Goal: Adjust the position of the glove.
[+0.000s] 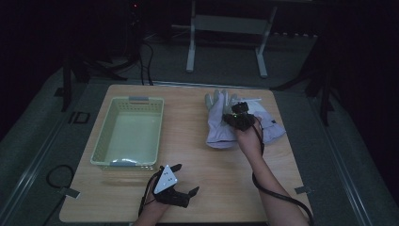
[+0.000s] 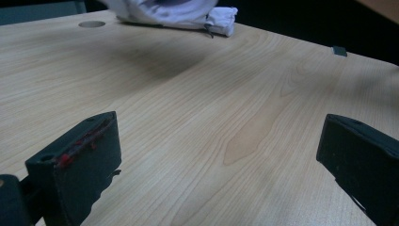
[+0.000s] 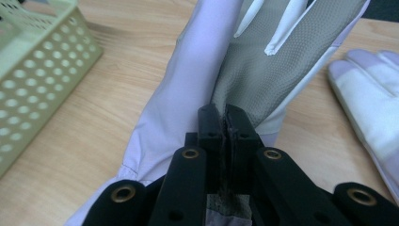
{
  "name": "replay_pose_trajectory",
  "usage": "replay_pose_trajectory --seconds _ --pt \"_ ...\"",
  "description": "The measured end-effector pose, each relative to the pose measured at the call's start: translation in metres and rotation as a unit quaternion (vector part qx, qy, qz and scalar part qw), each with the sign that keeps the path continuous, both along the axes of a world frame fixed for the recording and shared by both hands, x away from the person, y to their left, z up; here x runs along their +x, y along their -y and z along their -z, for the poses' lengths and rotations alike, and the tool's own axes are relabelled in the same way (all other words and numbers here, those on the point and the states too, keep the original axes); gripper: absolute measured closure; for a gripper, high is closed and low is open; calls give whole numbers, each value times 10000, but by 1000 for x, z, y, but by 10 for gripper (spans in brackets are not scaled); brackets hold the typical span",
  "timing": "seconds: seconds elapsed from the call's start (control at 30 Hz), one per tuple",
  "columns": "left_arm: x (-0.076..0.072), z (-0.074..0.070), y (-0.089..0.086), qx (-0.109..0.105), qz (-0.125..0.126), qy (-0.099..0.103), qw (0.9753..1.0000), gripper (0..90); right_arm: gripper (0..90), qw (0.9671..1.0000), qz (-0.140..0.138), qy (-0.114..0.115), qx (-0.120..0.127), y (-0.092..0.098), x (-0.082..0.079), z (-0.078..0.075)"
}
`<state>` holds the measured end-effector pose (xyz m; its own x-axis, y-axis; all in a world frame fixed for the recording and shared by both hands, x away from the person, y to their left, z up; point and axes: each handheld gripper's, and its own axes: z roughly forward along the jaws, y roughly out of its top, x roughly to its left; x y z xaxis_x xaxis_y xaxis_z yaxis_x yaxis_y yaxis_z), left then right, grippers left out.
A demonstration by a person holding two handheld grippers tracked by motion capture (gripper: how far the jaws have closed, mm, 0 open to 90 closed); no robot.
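Right gripper view shows the right gripper [image 3: 227, 117] clamped on a pale lavender glove [image 3: 188, 94] lying on the tabletop [image 1: 197, 155], a second glove [image 3: 371, 94] just beside it. Near the mesh basket [image 1: 129, 132], the left gripper [image 1: 181, 181] rests with jaws wide apart.

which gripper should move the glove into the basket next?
Right. The right gripper is already shut on the glove. The left gripper is open over bare table near the front edge, holding nothing, though it sits nearer the basket.
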<state>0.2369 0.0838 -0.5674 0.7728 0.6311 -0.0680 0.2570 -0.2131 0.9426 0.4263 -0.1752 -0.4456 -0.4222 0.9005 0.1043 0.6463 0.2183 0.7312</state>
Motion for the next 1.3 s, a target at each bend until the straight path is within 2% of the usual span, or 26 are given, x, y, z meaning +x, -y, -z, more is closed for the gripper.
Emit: replay_pose_trajectory --seconds 0.1,0.17,0.2,0.23,0.27,0.37,0.47,0.6,0.8,1.03,1.2,1.3 --pt "0 0 0 10 -4 2 10000 2 866 9998 45 52 161 3 -18 -3" --pt "0 0 0 10 -4 2 10000 3 866 9998 31 54 166 2 -22 -4" --pt "-1 0 0 22 -7 11 10000 3 865 9998 46 111 170 1 -38 -2" --pt "0 0 1 22 -5 14 10000 2 865 9998 62 139 115 0 -44 0" --pt "-1 0 1 29 1 13 10000 3 865 9996 90 112 246 0 -50 3" --pt "-1 0 1 21 -3 29 10000 3 865 9996 63 82 247 -1 -58 9" --pt "-1 0 1 35 5 45 10000 2 865 9995 -5 -71 297 -1 -68 25" --pt "-1 0 1 38 10 33 10000 3 864 9992 31 -224 331 1 -70 41" --pt "0 0 0 24 -11 15 10000 3 863 9988 -8 -418 252 1 -69 59" --pt "-1 0 0 16 -25 24 10000 2 853 9981 -38 -573 208 0 -67 79" --pt "-1 0 1 30 -20 35 10000 3 788 9978 -169 -642 13 1 -62 87" --pt "-1 0 1 28 -22 33 10000 3 735 9976 -199 -667 13 3 -62 92"
